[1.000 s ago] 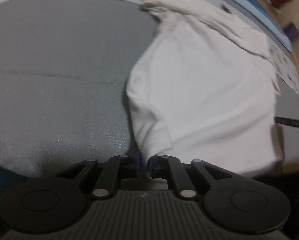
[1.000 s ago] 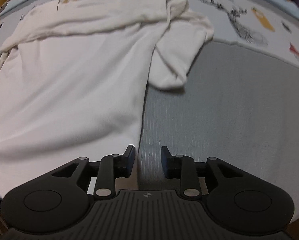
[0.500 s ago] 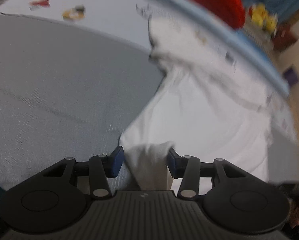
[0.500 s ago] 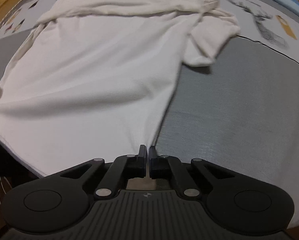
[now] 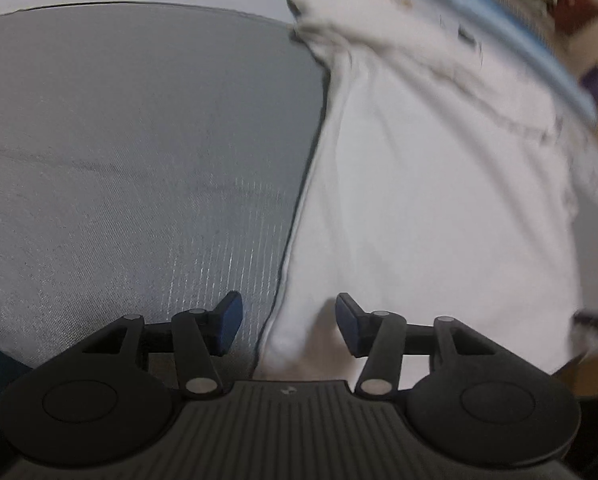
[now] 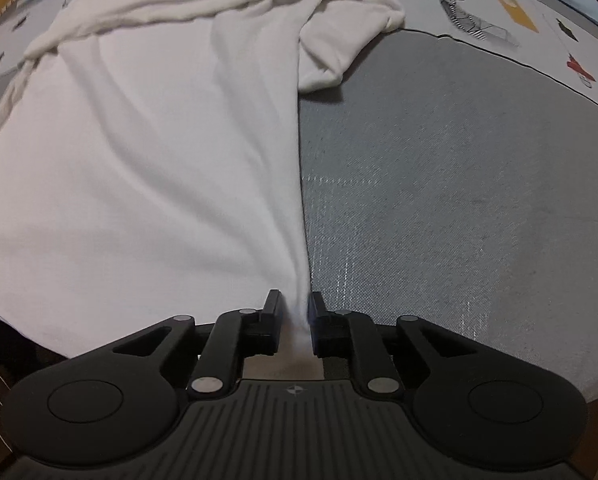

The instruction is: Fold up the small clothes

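Two grippers worked the near hem of a white T-shirt (image 6: 147, 168) spread on a grey mat (image 6: 459, 200) that lay over a printed cloth. The shirt's body reached the mat's near edge, and its collar end and a short sleeve (image 6: 339, 44) lay bunched toward the far edge, over the printed cloth.

The right gripper (image 6: 293, 316) had the shirt's near right corner between its jaws; they were opening, and the cloth ran up taut into the gap, close against the right pad, though whether both pads still pressed on it was hard to tell. The left gripper (image 5: 285, 324) stood with its jaws well apart, straddling the shirt's left side edge near the hem, the pads clear of the fabric.

The step in hand looked like spreading and straightening the shirt before any fold; no fold was yet made, and the far end was still rumpled. Next, each gripper would likely need a firm hold on a hem corner, then an even pull to flatten the body before turning to the sleeves.
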A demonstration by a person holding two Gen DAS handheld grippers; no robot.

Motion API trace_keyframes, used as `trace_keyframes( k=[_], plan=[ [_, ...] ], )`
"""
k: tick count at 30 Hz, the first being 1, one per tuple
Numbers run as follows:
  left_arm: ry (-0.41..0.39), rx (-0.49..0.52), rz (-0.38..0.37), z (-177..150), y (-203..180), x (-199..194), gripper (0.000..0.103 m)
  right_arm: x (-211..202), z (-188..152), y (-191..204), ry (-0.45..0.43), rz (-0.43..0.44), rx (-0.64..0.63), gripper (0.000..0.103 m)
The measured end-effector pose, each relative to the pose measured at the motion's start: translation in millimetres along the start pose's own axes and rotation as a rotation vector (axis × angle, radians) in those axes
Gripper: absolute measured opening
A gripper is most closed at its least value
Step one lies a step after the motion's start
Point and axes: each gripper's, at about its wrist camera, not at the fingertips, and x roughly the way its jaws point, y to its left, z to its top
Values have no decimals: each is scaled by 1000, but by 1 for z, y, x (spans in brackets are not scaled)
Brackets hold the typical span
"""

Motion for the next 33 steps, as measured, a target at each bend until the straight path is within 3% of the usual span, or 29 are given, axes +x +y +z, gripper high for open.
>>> trace_keyframes(
  k=[1,2,3,7,11,13,16,17,19,21,22,23,24,28,33],
  plan=[
    [-6,27,22,-4,-1,1,21,1,0,3,2,-6,-10,15],
    [-3,57,20,-5,-3,0,2,0,0,4,2,-7,-17,11],
    [4,56,-2,-7,-1,-3,4,-1,0,5,-4,3,-20,1],
    [-30,66,94,-13,7,-19,3,-7,-2,4,-7,75,-30,1],
    [54,111,83,-22,-2,-7,4,-3,-6,2,18,9,-47,0],
    [53,134,96,-19,-9,-4,8,-4,-4,-1,21,-2,-27,1],
    [-70,134,132,-8,-17,-18,17,-10,1,-2,-16,-6,-11,2],
    [-110,135,120,-4,-20,-23,18,-14,2,0,-47,-9,-20,7],
    [-153,132,24,6,-30,-26,19,-17,7,2,-79,8,-32,14],
    [-116,128,-48,10,-35,-16,27,-8,9,3,-31,30,-40,14],
    [-48,127,-47,8,-37,-4,38,-2,9,4,12,20,-53,14],
    [53,135,-8,5,-40,15,40,5,9,5,48,-4,-66,14],
    [65,163,21,2,-43,21,40,5,12,5,45,-12,-64,14],
    [-93,241,72,15,-68,3,42,-17,34,-1,-126,-1,10,14],
    [-325,215,17,46,-103,-17,40,-41,66,-20,-333,53,203,14]
  ],
)
